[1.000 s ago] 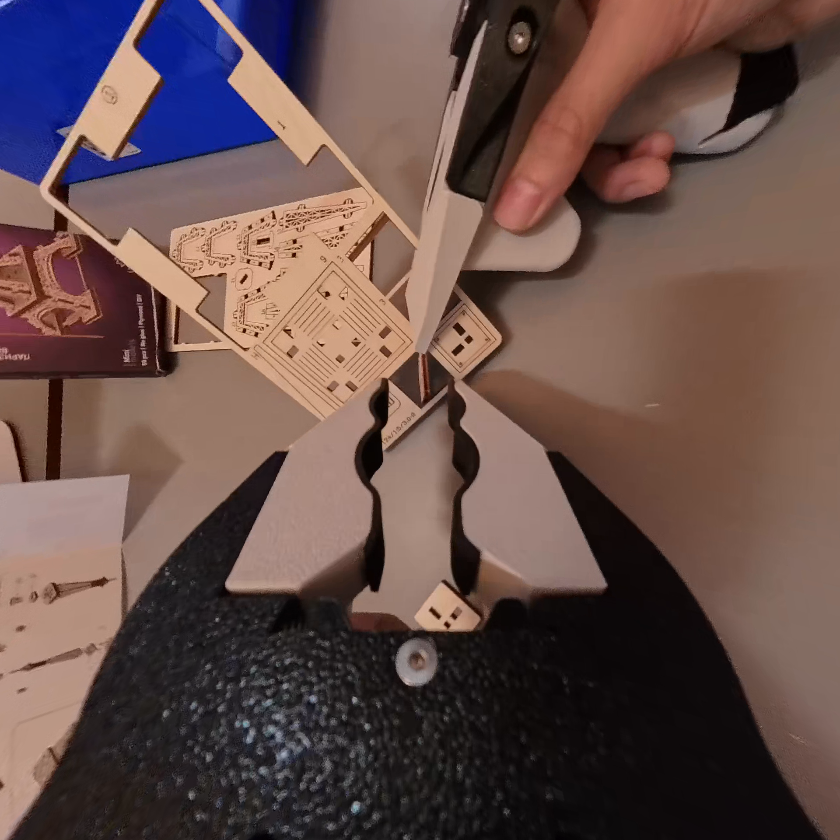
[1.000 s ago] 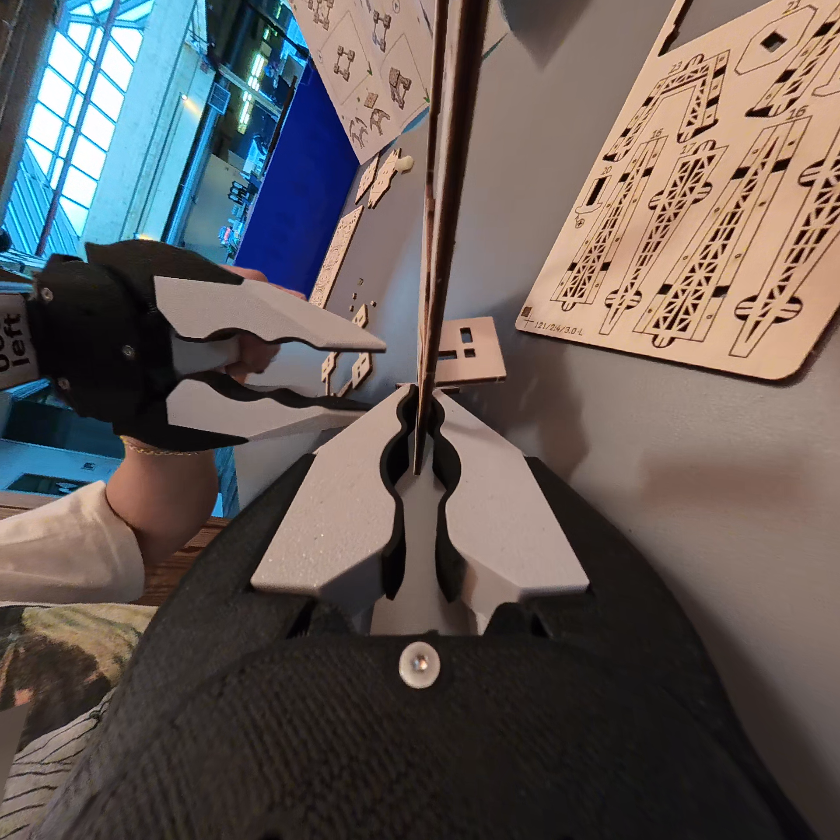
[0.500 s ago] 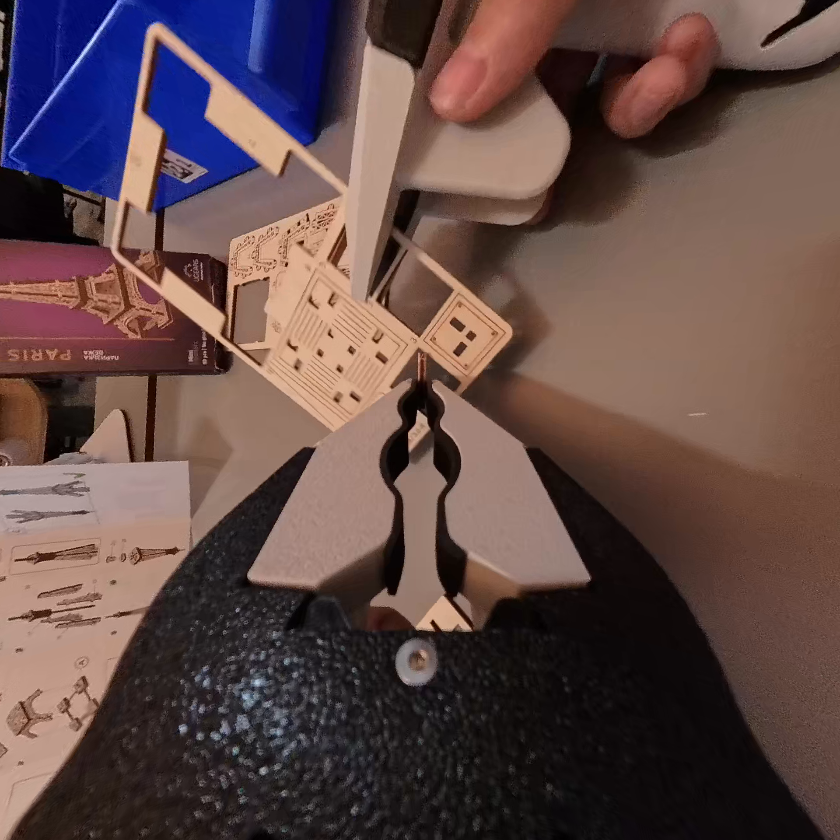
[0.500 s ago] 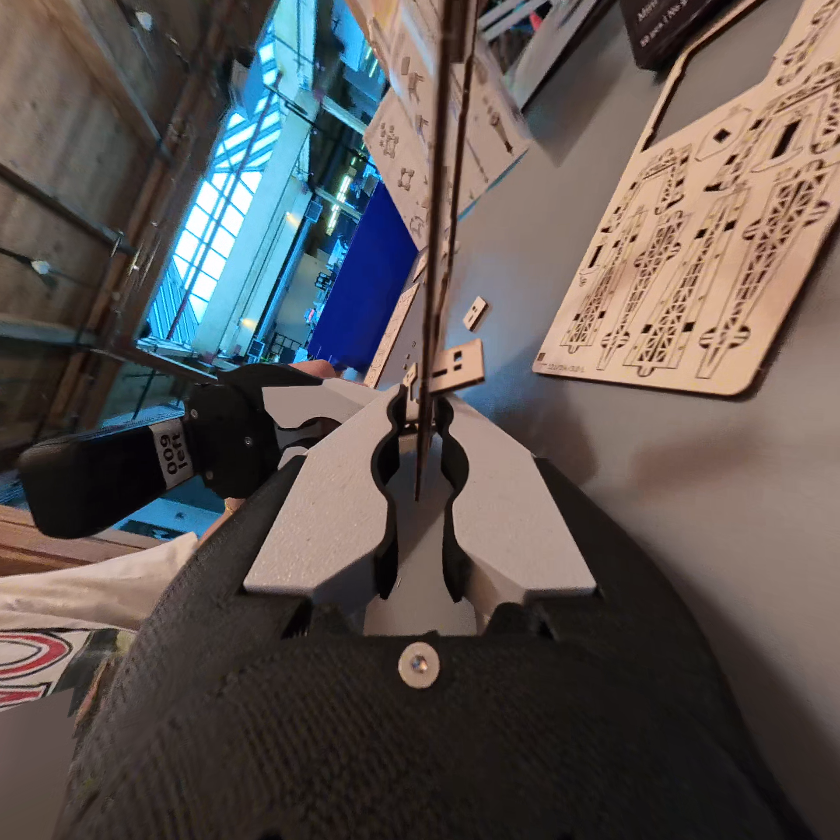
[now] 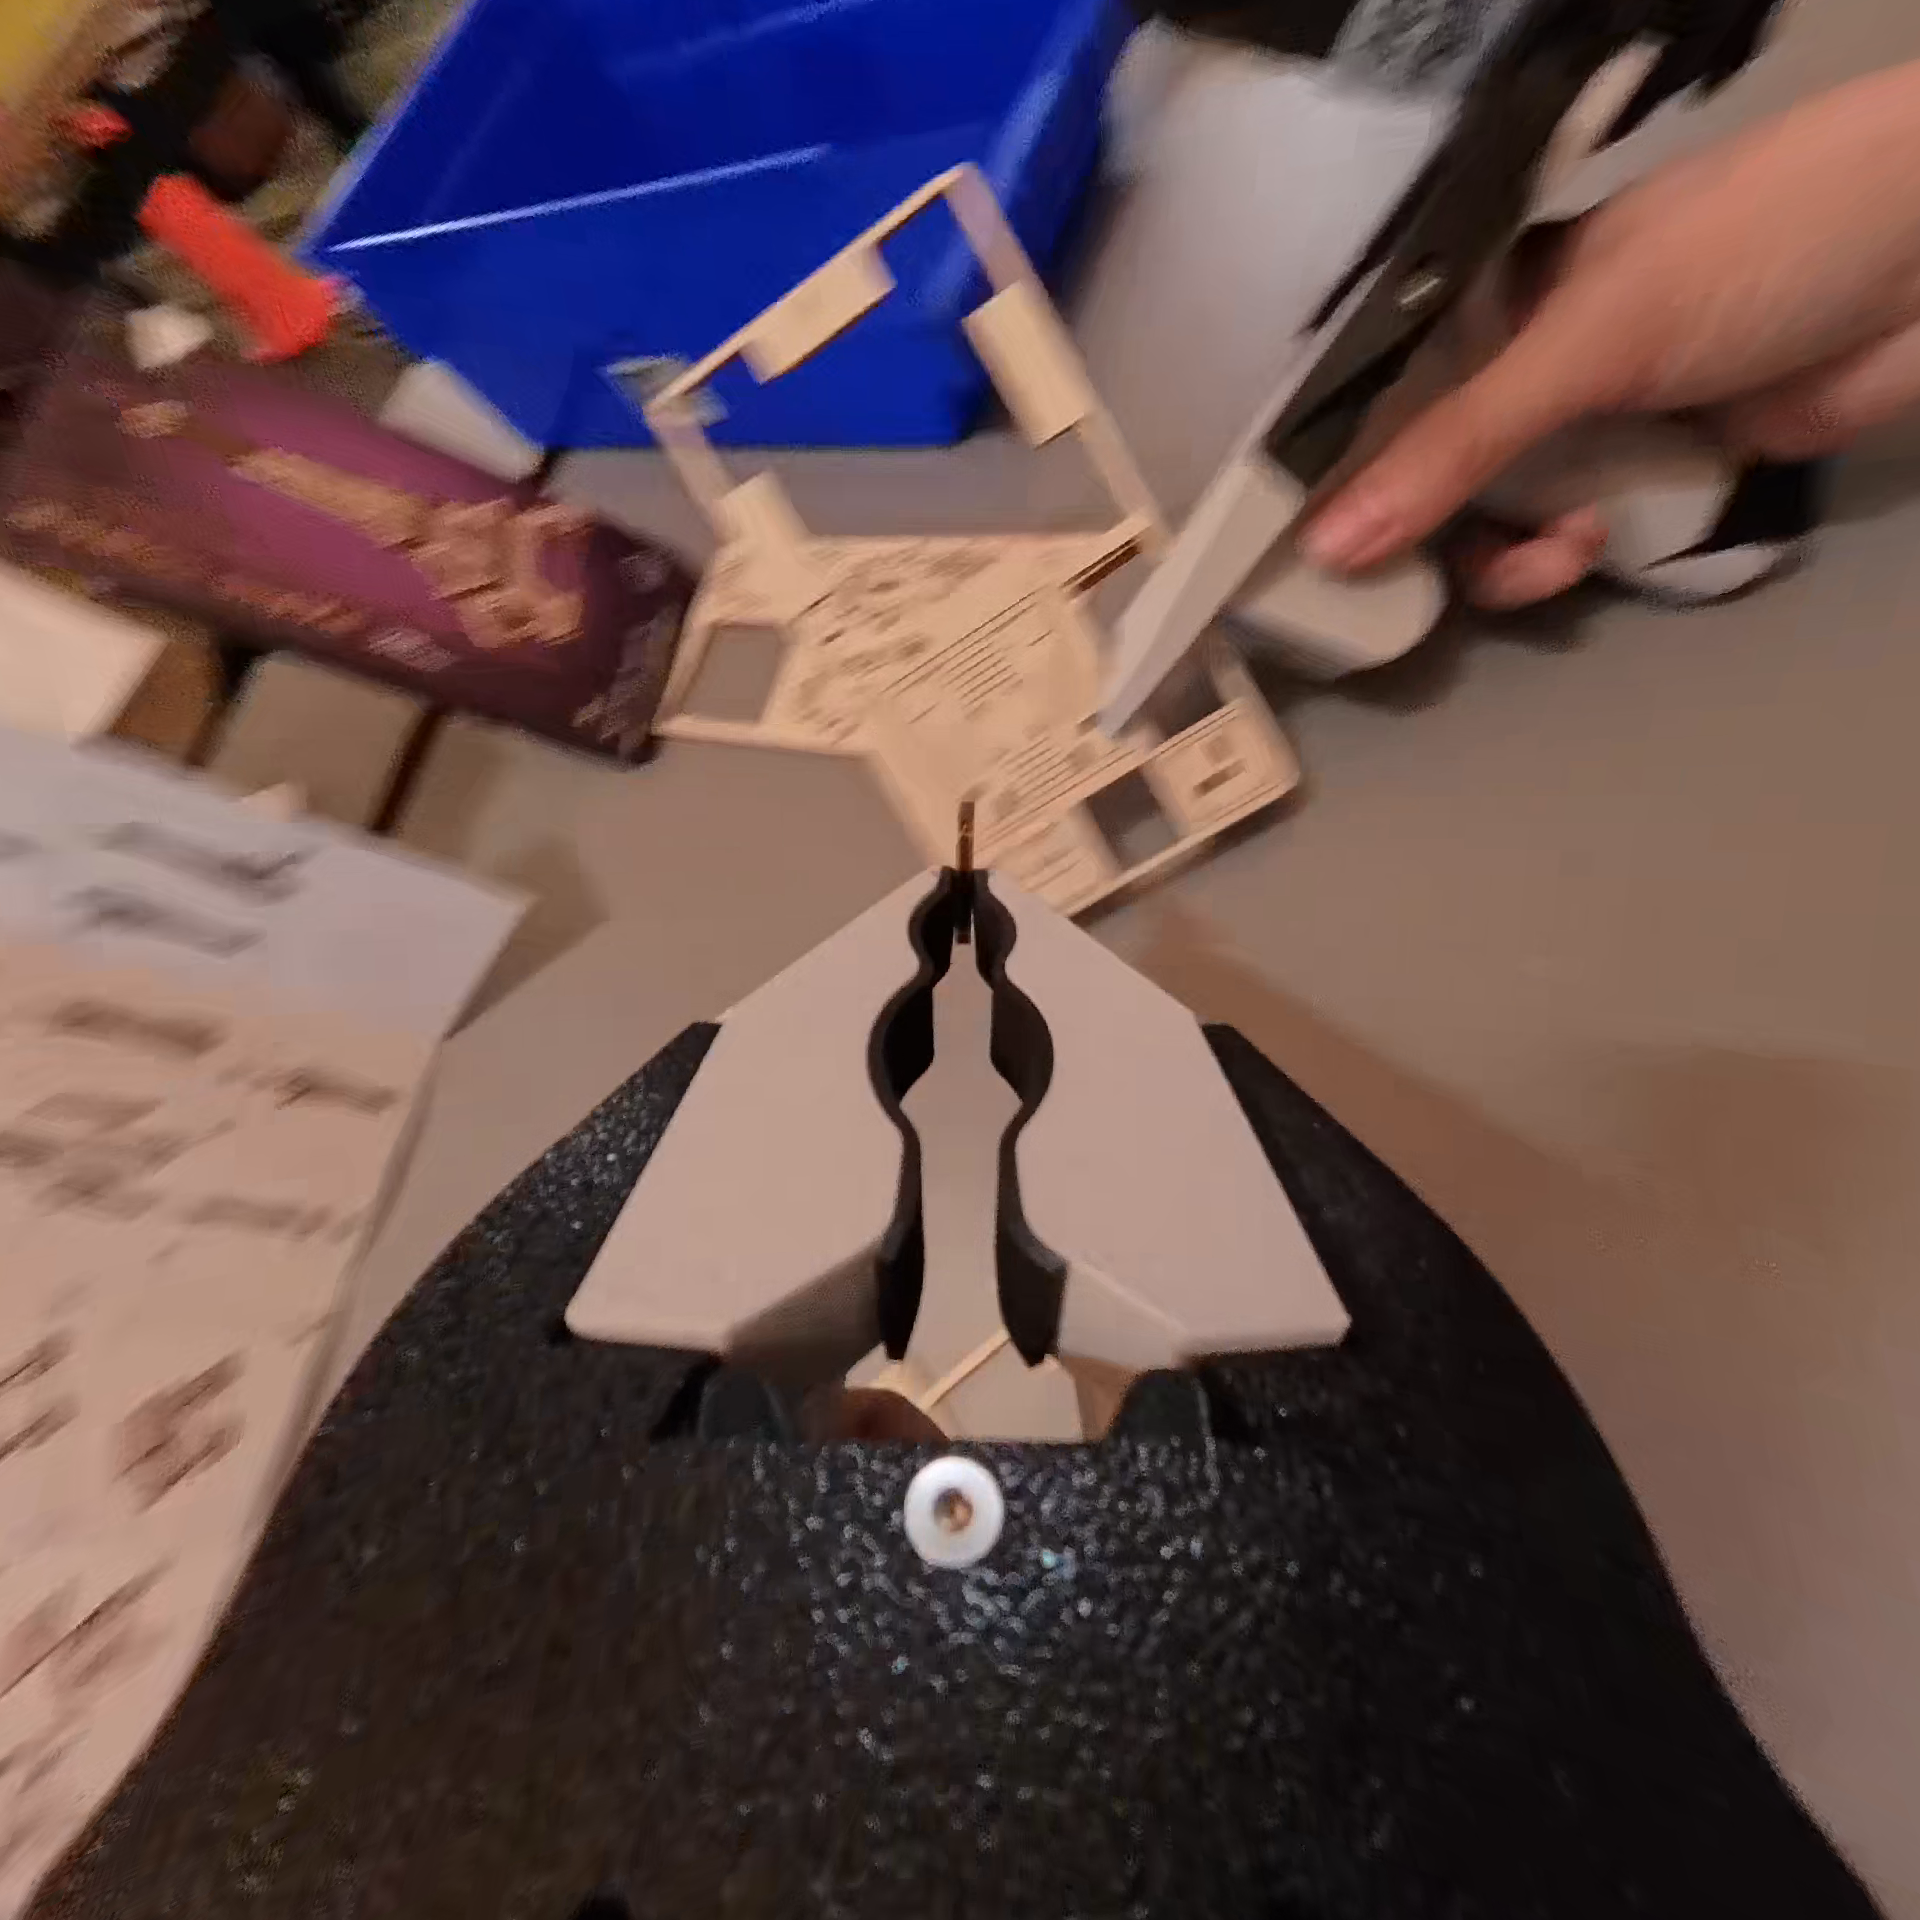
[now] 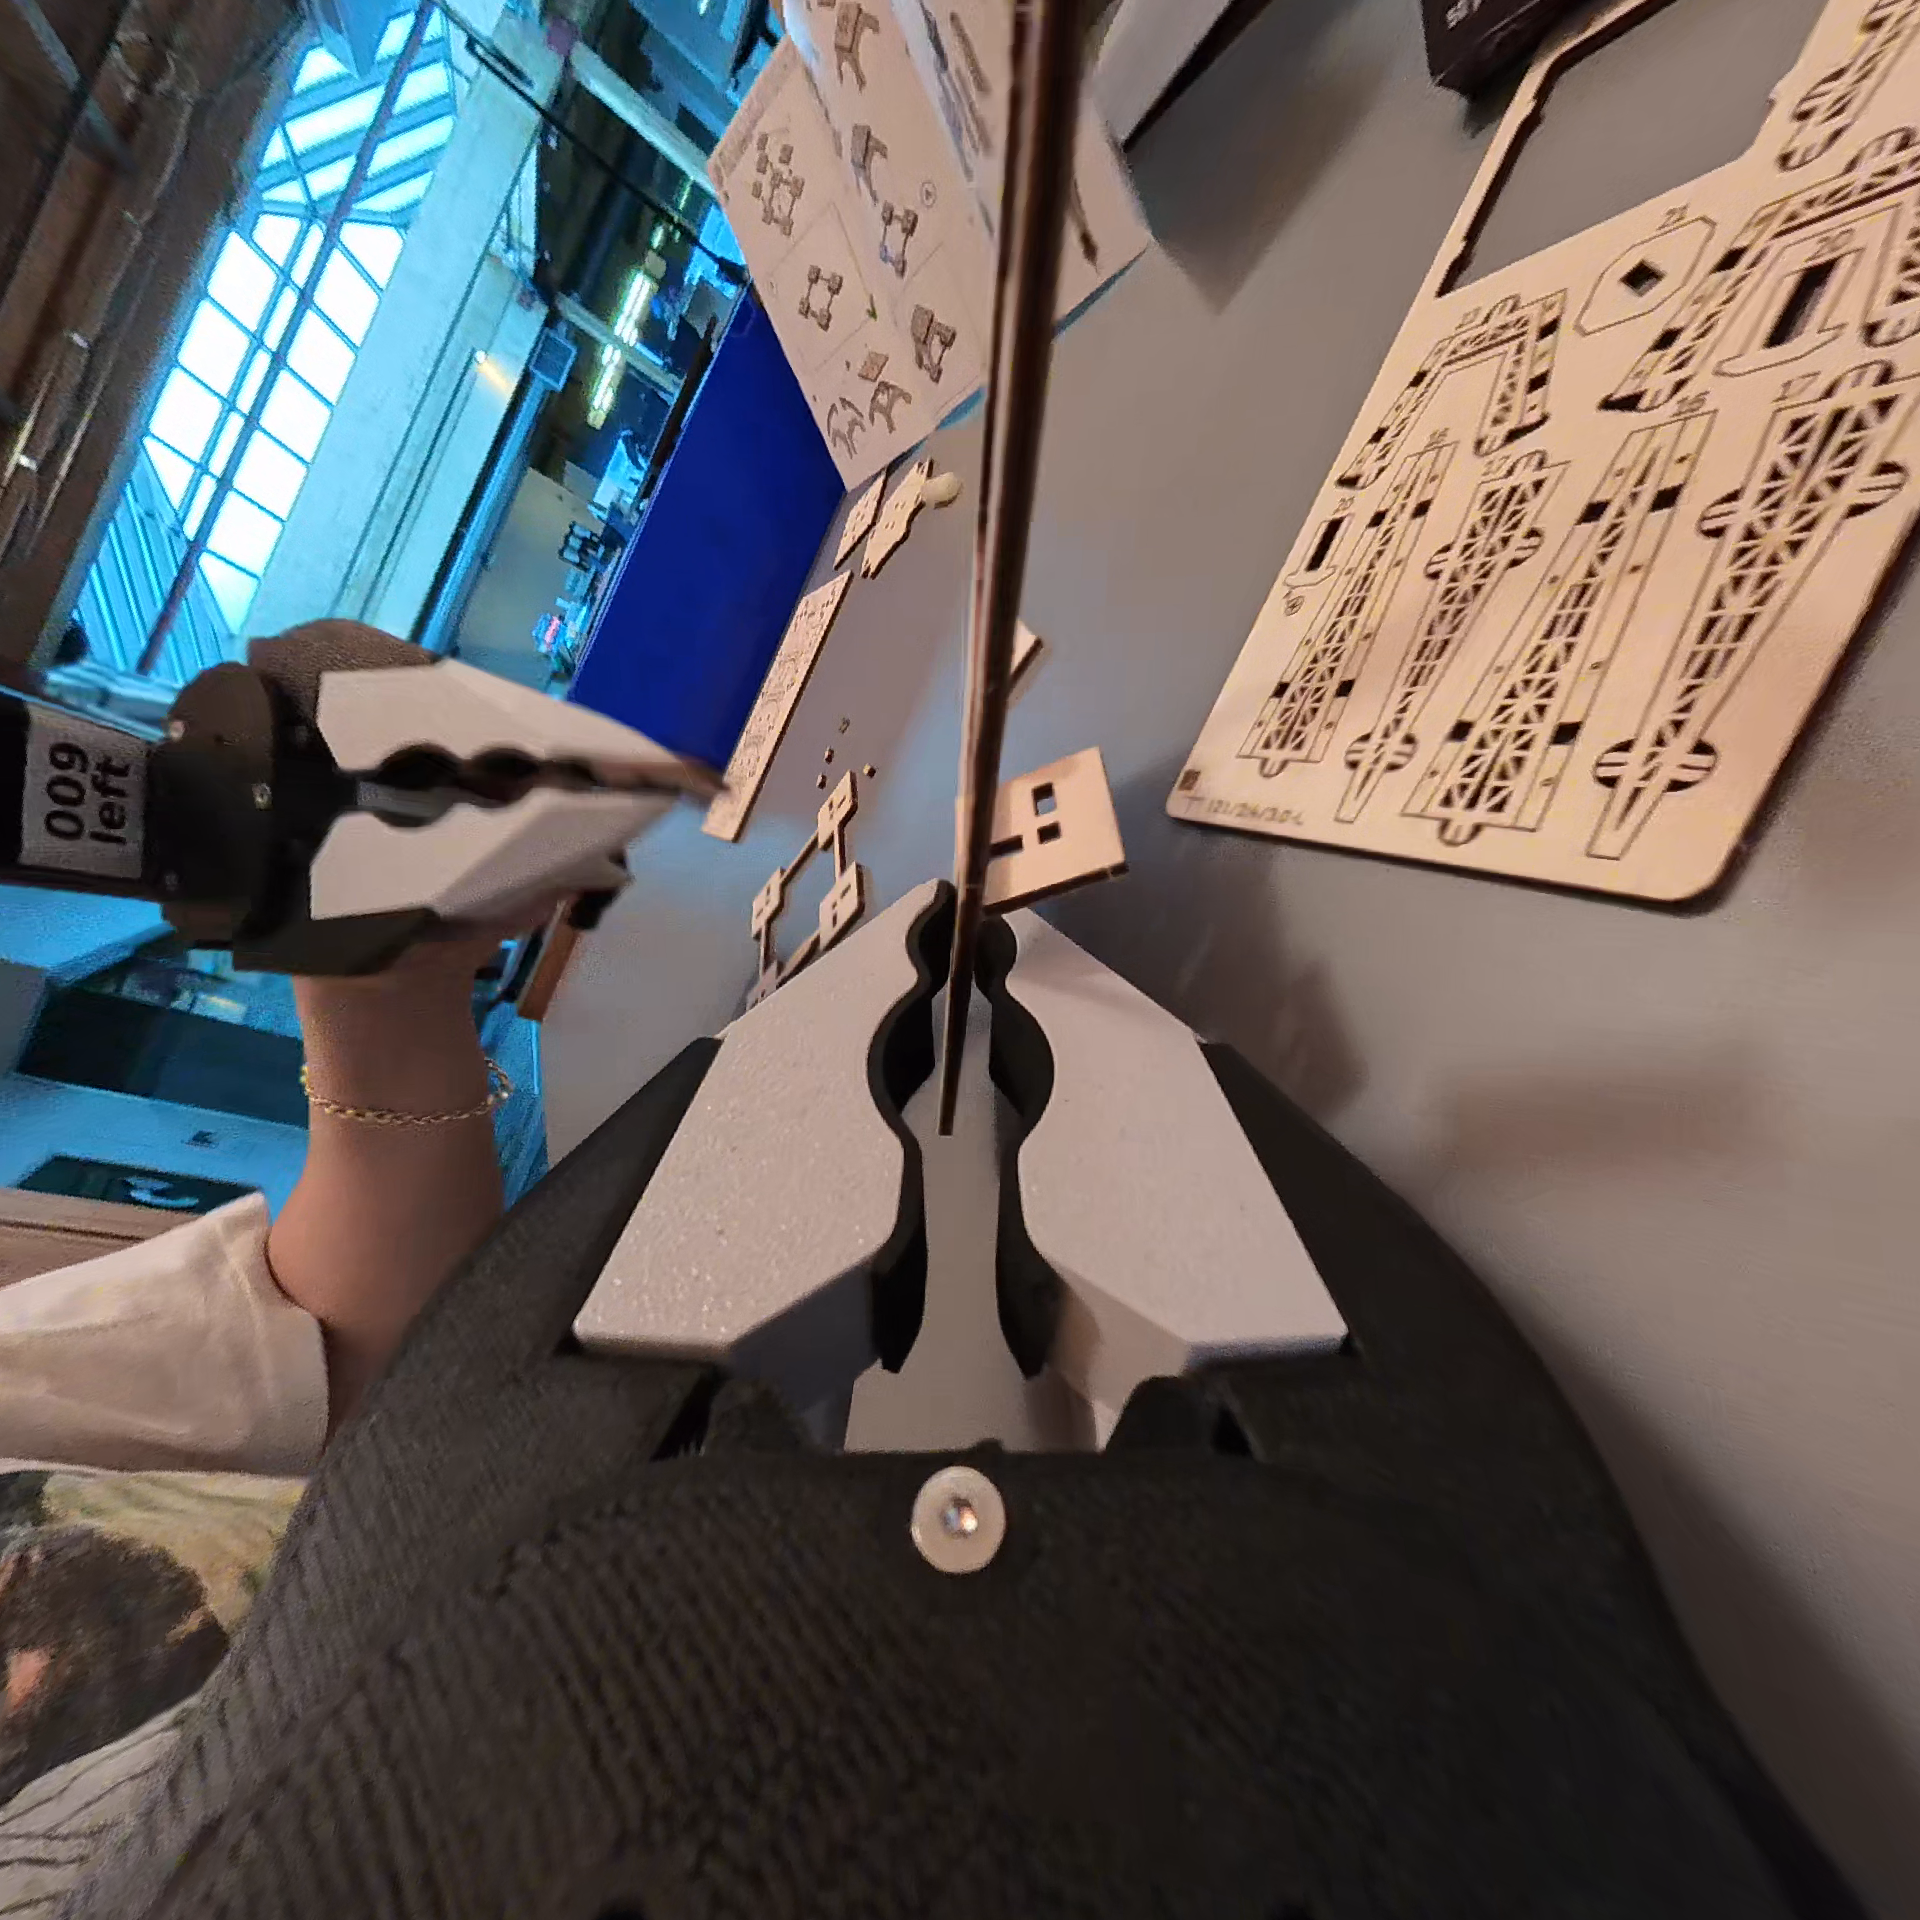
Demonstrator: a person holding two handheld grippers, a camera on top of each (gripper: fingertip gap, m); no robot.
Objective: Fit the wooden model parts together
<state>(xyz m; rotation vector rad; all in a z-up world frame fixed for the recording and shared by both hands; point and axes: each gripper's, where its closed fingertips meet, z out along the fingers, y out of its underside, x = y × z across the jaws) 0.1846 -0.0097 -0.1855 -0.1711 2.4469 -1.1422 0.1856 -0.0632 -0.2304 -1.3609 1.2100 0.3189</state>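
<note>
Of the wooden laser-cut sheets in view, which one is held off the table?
The mostly punched-out sheet pinched edge-on in the right gripper. The sheet of uncut lattice strips lies flat on the table, untouched.

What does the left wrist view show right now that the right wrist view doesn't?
Only the left wrist view: the purple kit box, the orange object, and the small wooden piece pinched in the left gripper.

Only the right wrist view: the uncut wooden sheet of lattice tower parts and the small loose wooden square.

Both: the blue bin, the paper instructions, and the thin wooden parts frame clamped in the right gripper.
</note>
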